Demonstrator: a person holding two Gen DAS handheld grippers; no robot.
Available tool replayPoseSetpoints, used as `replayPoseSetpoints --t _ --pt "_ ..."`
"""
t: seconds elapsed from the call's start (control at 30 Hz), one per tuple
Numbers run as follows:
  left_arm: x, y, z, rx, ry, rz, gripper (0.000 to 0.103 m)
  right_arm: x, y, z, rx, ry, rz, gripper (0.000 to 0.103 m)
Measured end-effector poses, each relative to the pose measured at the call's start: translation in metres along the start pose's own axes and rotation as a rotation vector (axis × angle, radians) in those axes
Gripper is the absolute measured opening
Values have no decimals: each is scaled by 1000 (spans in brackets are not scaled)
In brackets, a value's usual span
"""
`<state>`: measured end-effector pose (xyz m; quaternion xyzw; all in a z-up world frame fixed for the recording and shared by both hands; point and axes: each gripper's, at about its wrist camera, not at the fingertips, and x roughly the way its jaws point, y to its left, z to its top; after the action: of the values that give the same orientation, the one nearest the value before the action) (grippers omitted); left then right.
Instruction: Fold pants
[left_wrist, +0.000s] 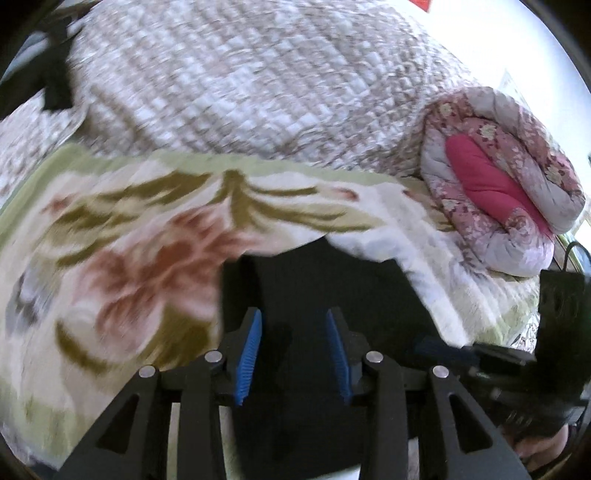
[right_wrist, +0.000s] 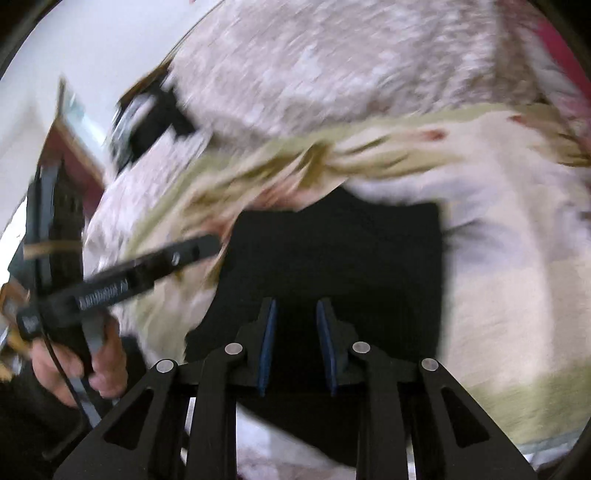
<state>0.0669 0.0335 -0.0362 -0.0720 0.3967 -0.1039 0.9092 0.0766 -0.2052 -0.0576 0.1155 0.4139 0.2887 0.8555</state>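
- The pants (left_wrist: 325, 291) are black and lie flat on a floral blanket (left_wrist: 122, 236) that covers the bed; in the right wrist view the pants (right_wrist: 332, 251) show as a dark, nearly square patch with straight edges on the far and right sides.
- The left claw (left_wrist: 293, 350) stands over the dark cloth with its blue pads (left_wrist: 249, 354) apart, released, and nothing is between them.
- The right claw (right_wrist: 295, 343) is also over the pants, its jaws parted with a clear gap, and it grasps nothing.
- In the right wrist view the left claw's body (right_wrist: 122, 280) reaches in from the left side, and the person's hand (right_wrist: 92, 362) holds its handle; this part is blurred.
- Behind the blanket a quilted beige bedspread (left_wrist: 240, 81) spreads over the bed.
- A rolled pink flowered quilt (left_wrist: 502, 181) rests at the right side, beside the edge of the blanket.
- Both views are blurred, so small folds of the cloth cannot be told.
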Motion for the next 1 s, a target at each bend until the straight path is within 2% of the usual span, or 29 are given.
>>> replayPoseSetpoints --t 0.07,0.17,0.2,0.23,0.33,0.43,0.5,0.57,0.7,0.77,1.0 --pt "13 -10 6 30 -1 -26 39 2 -18 9 12 1 -64 24" --pt "43 -17 8 50 36 -33 39 10 -30 21 3 5 -91 24" --pt "55 -14 5 55 58 -3 38 13 -31 24 -11 7 -100 24" --pt "63 -9 0 50 78 28 24 17 -33 26 -18 9 -101 24" --pt "61 1 -7 57 45 16 18 30 -34 35 -49 18 -105 24" --pt "63 2 -8 59 43 52 8 54 -36 41 -92 45 -124 24" --pt "64 10 -9 22 38 25 6 66 -46 43 -98 54 -150 19" --pt "66 16 -9 1 37 5 5 67 -57 47 -60 51 -116 18" --pt "68 16 -4 -2 47 -5 5 52 -48 48 -61 60 -145 21" --pt "64 17 -1 -17 60 -19 5 39 -42 43 -67 56 -130 21" --pt "16 6 -16 32 24 -26 5 -15 -4 -5 -155 32 -127 21"
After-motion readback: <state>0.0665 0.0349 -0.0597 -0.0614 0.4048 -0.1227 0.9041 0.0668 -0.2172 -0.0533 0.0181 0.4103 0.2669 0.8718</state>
